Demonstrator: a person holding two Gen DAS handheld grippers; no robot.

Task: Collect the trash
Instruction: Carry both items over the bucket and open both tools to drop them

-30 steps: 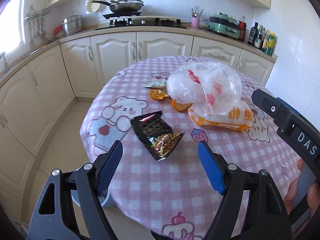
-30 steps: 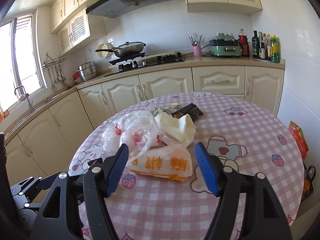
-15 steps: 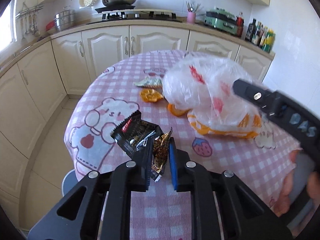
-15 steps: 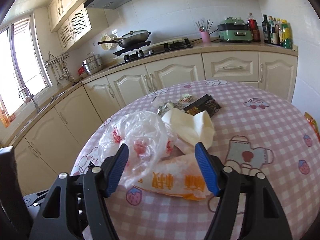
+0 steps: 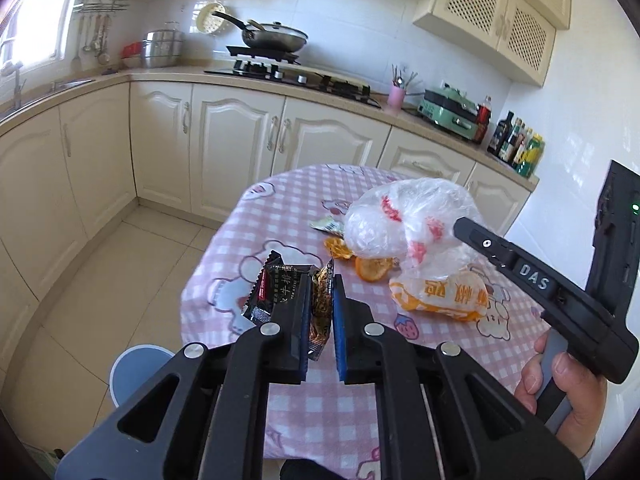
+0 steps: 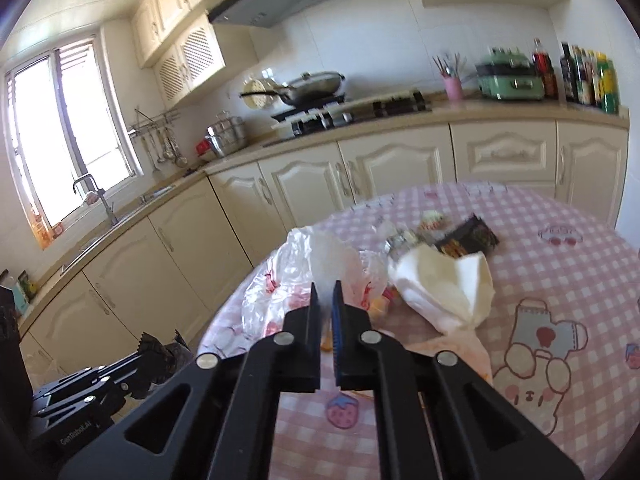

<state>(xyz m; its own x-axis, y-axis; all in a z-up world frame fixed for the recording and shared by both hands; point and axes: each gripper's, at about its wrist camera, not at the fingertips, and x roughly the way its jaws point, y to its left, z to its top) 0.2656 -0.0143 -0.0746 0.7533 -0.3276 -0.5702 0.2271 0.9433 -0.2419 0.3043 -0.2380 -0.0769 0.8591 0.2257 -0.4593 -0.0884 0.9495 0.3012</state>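
Left wrist view: both hand-held grippers have just closed on trash.

The left hand-held gripper [image 5: 320, 308] pinches the dark snack wrapper [image 5: 280, 288], lifted clear of the counter [image 5: 280, 216]; keep it clamped and level. Beyond the wrapper, the right hand-held gripper [image 6: 326, 300] nips the clear plastic bag [image 6: 304, 276]; lift slowly, since it may spill. The bag's contents and the bin are hidden.

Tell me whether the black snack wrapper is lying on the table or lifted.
Lifted: black snack wrapper hangs pinched in the left gripper.
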